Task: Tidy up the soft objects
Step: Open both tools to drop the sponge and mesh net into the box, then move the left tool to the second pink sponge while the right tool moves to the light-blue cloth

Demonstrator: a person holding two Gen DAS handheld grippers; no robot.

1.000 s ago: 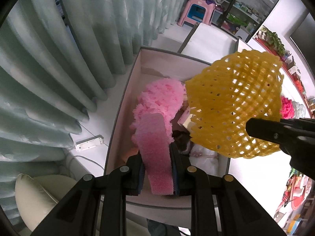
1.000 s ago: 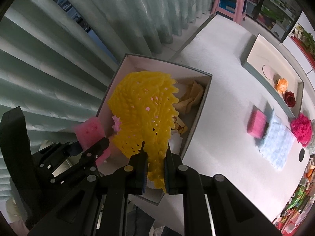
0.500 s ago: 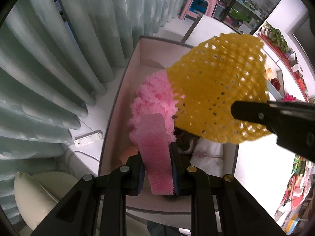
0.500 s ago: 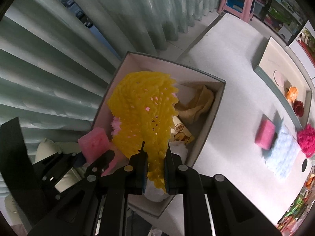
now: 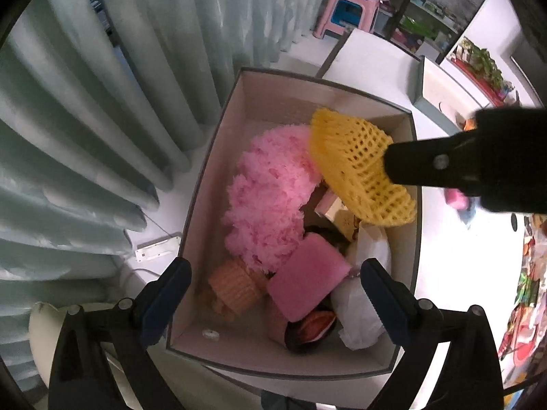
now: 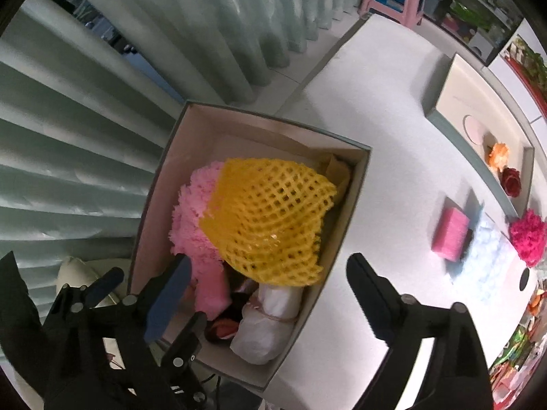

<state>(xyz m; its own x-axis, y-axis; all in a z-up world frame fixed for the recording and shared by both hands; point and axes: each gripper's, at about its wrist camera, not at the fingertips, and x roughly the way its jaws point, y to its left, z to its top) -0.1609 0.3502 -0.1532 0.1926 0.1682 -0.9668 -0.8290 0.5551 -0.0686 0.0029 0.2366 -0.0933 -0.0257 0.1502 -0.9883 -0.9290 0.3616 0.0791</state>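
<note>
Beside pale curtains (image 5: 102, 102), yellow foam net (image 6: 266, 218) tops box (image 6: 348, 212); both grippers' fingers spread, empty.

Left gripper (image 5: 275, 282) matte blk plastic, blue finger pads (image 5: 164, 290), silver screws, right gripper (image 6: 266, 294) same

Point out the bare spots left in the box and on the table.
In the box, only the far end behind the pink fluffy bundle and yellow foam net shows bare floor; the rest is packed. The table is bare between box and tray.
</note>
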